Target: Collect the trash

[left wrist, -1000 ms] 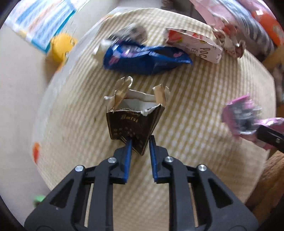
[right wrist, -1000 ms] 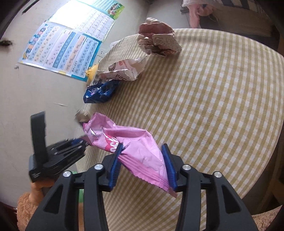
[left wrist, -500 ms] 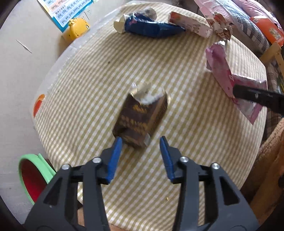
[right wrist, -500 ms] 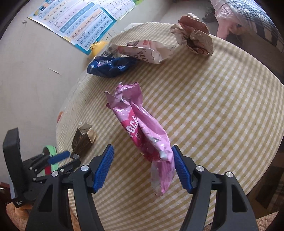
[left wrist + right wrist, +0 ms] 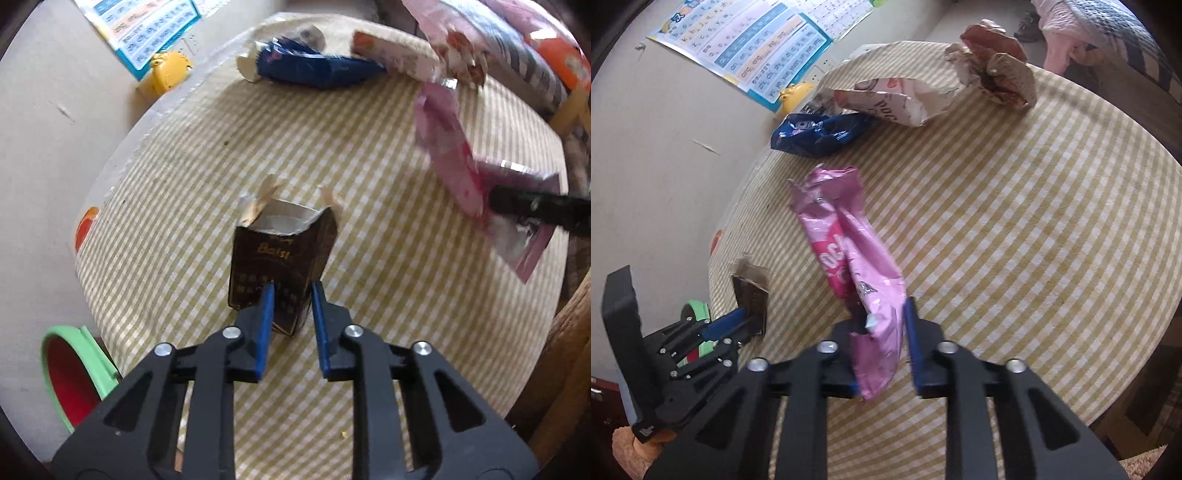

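The left gripper (image 5: 290, 291) is clamped on the lower corner of a dark brown carton (image 5: 282, 258), both blue pads pressed against it; the carton stands upright with its torn top flaps open, its base at or just above the checked tablecloth (image 5: 388, 155); contact cannot be confirmed. In the left wrist view, a green-rimmed red bin (image 5: 70, 373) sits below the table edge at 8 o'clock from the carton. At 2 o'clock from the carton the pink wrapper (image 5: 454, 162) hangs from the other tool. The right gripper (image 5: 882, 314) grasps this pink wrapper (image 5: 849, 258) near its lower end, the right blue pad against the foil and the left pad hidden behind it; the wrapper extends away from the tool toward 11 o'clock, its crumpled open end uppermost. In the right wrist view the left gripper (image 5: 738, 321) and carton (image 5: 750, 291) appear at 9 o'clock. Farther across the table, at 11 o'clock from the pink wrapper, lies a blue wrapper (image 5: 820, 134). Just beyond it, touching, lies a white printed packet (image 5: 894, 99). At 1 o'clock, near the far table edge, rests a crumpled brown paper wad (image 5: 997, 70). On the wall at 11 o'clock hangs a character chart poster (image 5: 750, 48), with a yellow object (image 5: 794, 94) beneath it.
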